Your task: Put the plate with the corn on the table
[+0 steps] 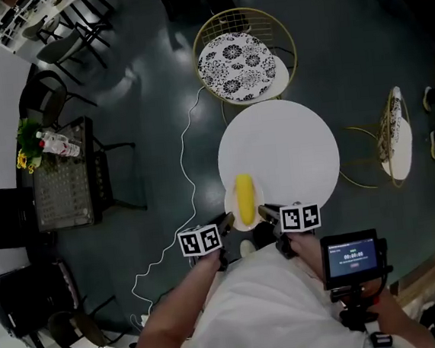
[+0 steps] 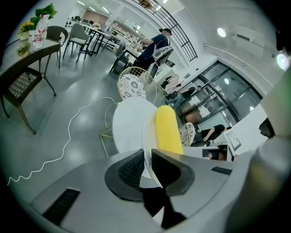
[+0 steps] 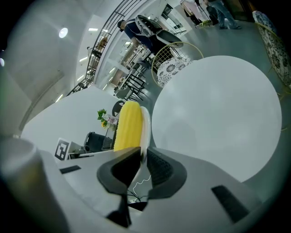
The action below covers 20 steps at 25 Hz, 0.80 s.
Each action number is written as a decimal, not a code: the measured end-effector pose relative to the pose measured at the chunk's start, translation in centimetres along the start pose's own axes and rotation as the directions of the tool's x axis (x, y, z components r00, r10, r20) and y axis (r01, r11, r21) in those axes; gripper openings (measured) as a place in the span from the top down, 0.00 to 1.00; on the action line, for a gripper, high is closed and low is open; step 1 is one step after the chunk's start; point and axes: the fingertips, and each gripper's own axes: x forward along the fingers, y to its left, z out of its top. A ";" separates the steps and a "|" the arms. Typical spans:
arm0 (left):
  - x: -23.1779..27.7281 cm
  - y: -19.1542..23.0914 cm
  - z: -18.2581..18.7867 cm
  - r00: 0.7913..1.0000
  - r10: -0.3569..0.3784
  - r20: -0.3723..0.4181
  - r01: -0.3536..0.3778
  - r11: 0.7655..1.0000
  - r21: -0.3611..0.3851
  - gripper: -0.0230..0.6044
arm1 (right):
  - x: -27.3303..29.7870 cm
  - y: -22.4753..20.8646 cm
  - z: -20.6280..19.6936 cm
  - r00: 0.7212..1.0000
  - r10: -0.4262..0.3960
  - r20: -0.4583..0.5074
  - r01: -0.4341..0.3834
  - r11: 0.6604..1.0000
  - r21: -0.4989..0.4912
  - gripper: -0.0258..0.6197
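Observation:
A yellow corn cob [image 1: 245, 196] lies on a small white plate [image 1: 231, 208] at the near edge of the round white table [image 1: 283, 144]. The plate partly overhangs that edge; whether it rests on the table I cannot tell. My left gripper [image 1: 227, 222] is shut on the plate's left near rim, and my right gripper [image 1: 265, 212] is shut on its right near rim. The left gripper view shows the plate [image 2: 146, 136] edge-on between the jaws, the corn [image 2: 167, 129] to its right. The right gripper view has the plate [image 3: 145, 124] pinched, the corn [image 3: 127, 126] to its left and the table [image 3: 218, 109] beyond.
A gold wire chair with a patterned cushion [image 1: 237, 64] stands at the table's far side, and another chair [image 1: 395, 133] at its right. A dark wicker table [image 1: 66, 188] with flowers and bottles is at left. A white cable [image 1: 177, 211] runs over the floor. A small screen [image 1: 352, 256] sits near my right.

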 end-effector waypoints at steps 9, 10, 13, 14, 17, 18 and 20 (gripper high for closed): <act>3.6 0.5 1.7 1.000 0.015 -0.021 -0.015 1.000 -0.009 0.87 | 1.2 -2.8 2.7 1.000 -0.002 -0.011 0.002 1.000 0.018 0.88; 3.9 0.6 1.8 1.000 0.016 -0.023 -0.016 1.000 -0.010 0.87 | 1.3 -3.0 2.9 1.000 -0.003 -0.012 0.004 1.000 0.021 0.88; 4.9 0.6 2.2 0.999 0.016 -0.028 -0.016 1.000 -0.007 0.87 | 1.5 -3.9 3.5 1.000 -0.009 -0.016 0.010 1.000 0.022 0.88; 5.2 0.6 2.4 0.999 0.016 -0.030 -0.016 1.000 -0.006 0.87 | 1.6 -4.2 3.8 1.000 -0.011 -0.017 0.011 1.000 0.022 0.88; 6.0 0.7 2.6 0.999 0.017 -0.036 -0.017 1.000 -0.006 0.87 | 1.8 -4.9 4.1 1.000 -0.014 -0.018 0.014 1.000 0.028 0.88; 6.3 0.7 2.7 0.999 0.018 -0.038 -0.018 1.000 -0.006 0.87 | 1.9 -5.2 4.2 1.000 -0.014 -0.018 0.015 0.999 0.031 0.88; 6.9 0.8 2.9 0.999 0.019 -0.043 -0.020 1.000 -0.005 0.87 | 2.1 -5.6 4.5 1.000 -0.015 -0.017 0.015 0.999 0.035 0.88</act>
